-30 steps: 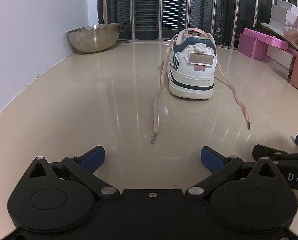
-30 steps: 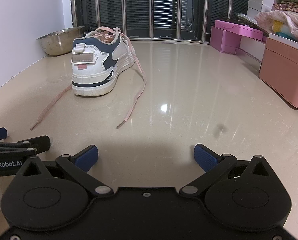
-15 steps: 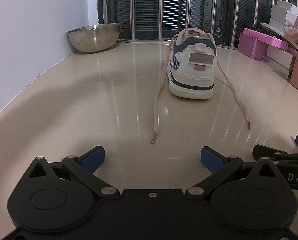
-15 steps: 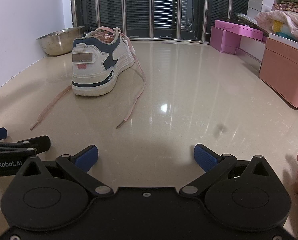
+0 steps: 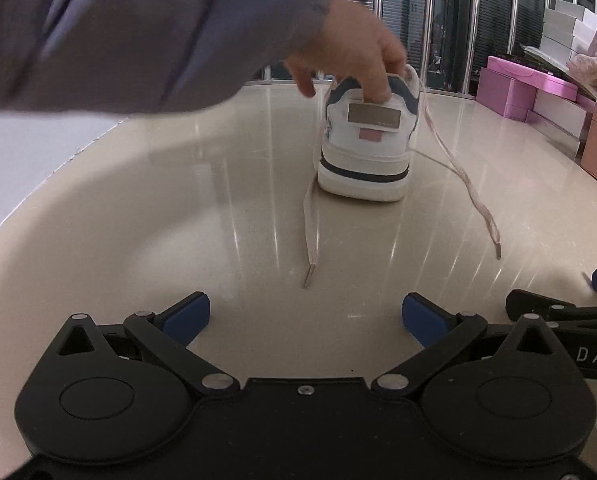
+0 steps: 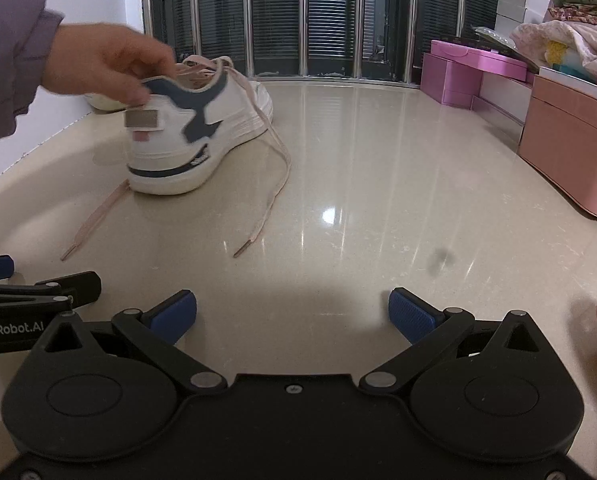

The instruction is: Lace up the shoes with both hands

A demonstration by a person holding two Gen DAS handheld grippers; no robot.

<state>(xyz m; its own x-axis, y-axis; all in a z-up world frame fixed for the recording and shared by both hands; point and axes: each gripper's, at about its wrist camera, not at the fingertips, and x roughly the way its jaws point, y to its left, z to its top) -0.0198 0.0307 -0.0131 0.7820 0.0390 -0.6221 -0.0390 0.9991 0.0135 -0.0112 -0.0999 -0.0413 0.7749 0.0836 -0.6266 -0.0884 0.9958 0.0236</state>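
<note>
Shoe: white and navy sneaker (image 5: pixel 364 144) on the floor (image 6: pixel 378 208) ahead of both grippers, heel toward them; a bare hand (image 5: pixel 350 56) pinches the heel collar.
Laces: two pink ends trail loose, the left lace end (image 5: pixel 309 236) lying straight toward the grippers, the right lace end (image 5: pixel 472 196) curving off sideways.
Left gripper (image 5: pixel 306 314): jaws spread wide, holding nothing, low over the floor.
Right gripper (image 6: pixel 292 310): likewise wide apart and empty, just beside the left one.
Risk: the hand could shift the shoe, dragging the lace tips off line; a thin lace flat on glossy floor may slip from the pads.
</note>
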